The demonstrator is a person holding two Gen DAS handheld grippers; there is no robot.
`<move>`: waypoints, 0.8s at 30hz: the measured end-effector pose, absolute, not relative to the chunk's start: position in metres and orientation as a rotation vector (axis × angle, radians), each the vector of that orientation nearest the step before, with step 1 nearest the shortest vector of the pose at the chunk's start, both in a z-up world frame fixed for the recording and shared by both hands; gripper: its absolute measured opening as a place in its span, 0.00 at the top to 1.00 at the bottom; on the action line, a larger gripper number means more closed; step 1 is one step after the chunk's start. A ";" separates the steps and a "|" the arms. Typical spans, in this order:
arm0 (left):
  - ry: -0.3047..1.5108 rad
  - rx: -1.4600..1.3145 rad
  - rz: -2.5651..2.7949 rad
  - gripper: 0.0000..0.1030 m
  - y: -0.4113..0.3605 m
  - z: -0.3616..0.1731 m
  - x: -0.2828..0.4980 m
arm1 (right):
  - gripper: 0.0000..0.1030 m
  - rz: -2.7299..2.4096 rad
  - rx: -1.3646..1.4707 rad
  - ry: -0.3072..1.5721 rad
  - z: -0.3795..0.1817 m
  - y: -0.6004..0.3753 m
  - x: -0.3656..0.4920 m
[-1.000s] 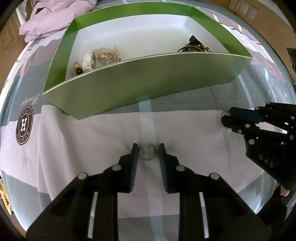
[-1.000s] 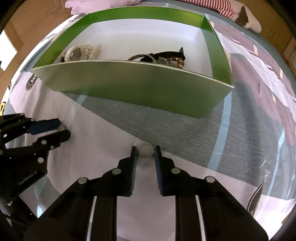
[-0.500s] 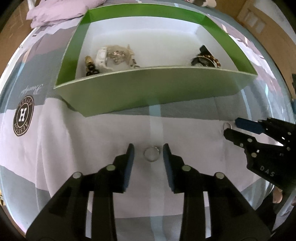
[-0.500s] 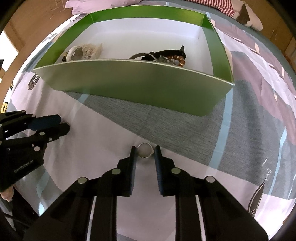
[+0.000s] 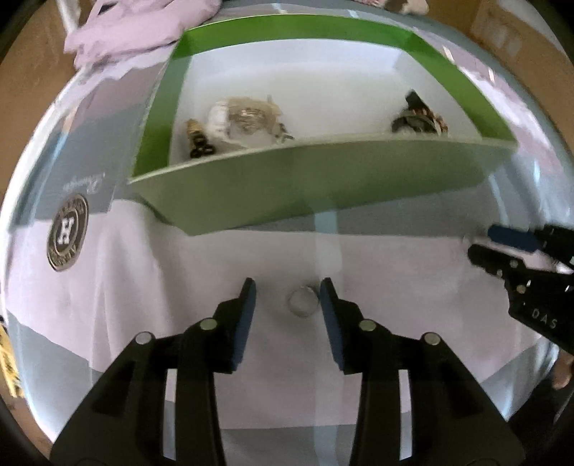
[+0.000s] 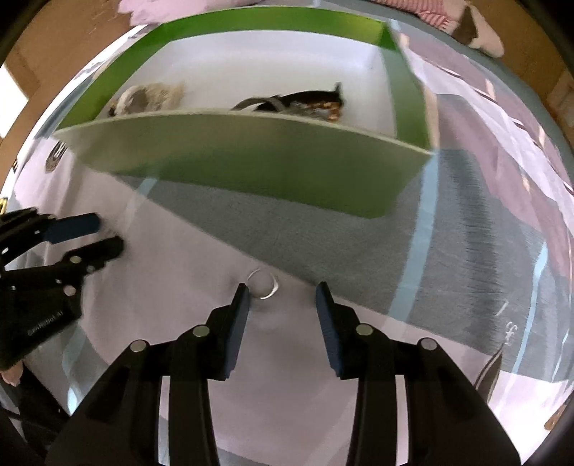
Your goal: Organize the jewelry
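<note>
Readable writing first: "DAS" in white on the black body of the right gripper at the right edge of the left wrist view; "GenRobot.AI", blurred and only partly legible, on the body of the left gripper at the left edge of the right wrist view; a round dark badge with a white "H" printed on the bedspread at centre left, with pale script above it, too smeared to read. In the left wrist view, left gripper spread wide at lower centre, a silver ring lying flat on the pale cloth between the fingertips, closer to the right finger, touching neither; round, so no long axis, opening facing up. In the right wrist view, right gripper likewise spread wide at lower centre, a second thin ring lying flat on the cloth just ahead of the left fingertip, off-centre to the left, possibly just touching that pad, hard to tell; a small thicker spot on its right side. Above both, filling the upper half of each frame, a green box with white floor, long axis running left to right, near wall facing the grippers; inside, a pale and gold jewelry cluster at left and dark beaded pieces at right. Lilac bedding bunched at upper left.
</note>
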State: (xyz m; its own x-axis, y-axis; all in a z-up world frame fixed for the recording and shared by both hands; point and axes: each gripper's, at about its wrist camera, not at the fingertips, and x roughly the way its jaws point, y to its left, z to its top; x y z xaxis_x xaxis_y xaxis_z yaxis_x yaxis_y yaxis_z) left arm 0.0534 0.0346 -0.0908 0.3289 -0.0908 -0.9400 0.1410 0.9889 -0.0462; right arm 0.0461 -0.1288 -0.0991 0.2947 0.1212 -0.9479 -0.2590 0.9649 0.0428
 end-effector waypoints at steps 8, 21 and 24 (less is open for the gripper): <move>1.233 -0.014 -0.196 0.58 0.040 -0.088 0.054 | 0.62 0.276 -0.028 1.238 -0.088 -0.148 0.051; 1.214 0.090 -0.171 0.76 0.025 -0.096 0.051 | 0.70 0.300 -0.144 1.239 -0.102 -0.125 0.051; 1.213 0.089 -0.174 0.82 0.025 -0.095 0.050 | 0.82 0.310 -0.161 1.235 -0.101 -0.123 0.050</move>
